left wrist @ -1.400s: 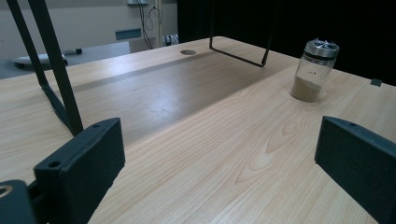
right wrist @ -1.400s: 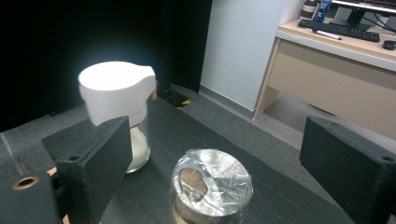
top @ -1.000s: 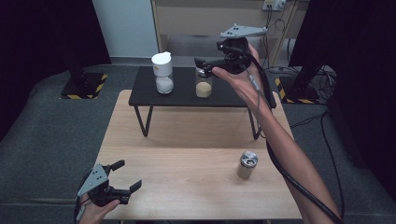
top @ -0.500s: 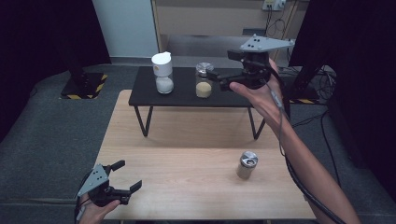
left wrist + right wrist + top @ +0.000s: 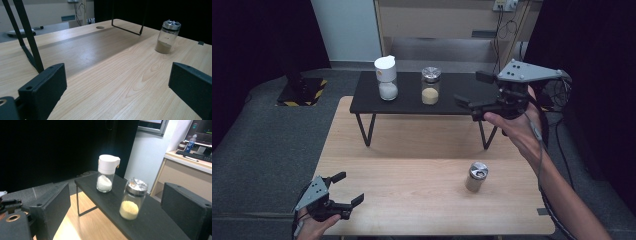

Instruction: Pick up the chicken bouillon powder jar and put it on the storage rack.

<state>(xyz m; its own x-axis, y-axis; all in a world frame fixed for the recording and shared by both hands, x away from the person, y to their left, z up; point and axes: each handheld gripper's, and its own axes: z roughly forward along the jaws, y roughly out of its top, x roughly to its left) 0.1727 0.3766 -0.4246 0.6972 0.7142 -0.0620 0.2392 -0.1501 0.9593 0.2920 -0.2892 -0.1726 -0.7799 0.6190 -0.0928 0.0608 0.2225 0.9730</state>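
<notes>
Three jars [image 5: 430, 86], two tables [image 5: 412, 175]

The tabletop [image 5: 412, 170] is light wood with a visible grain and carries a low black stand [image 5: 447, 102] on thin metal legs at its far side. Grey carpet [image 5: 267, 145] covers the floor around it, with a yellow-and-black hazard-striped base [image 5: 304, 92] at the left and dark curtains on both sides. Behind stand a pale wall panel [image 5: 344, 27] and a beige cabinet [image 5: 447, 20]; beyond it is a desk [image 5: 190, 160] with what appears to be a keyboard and monitor.
</notes>
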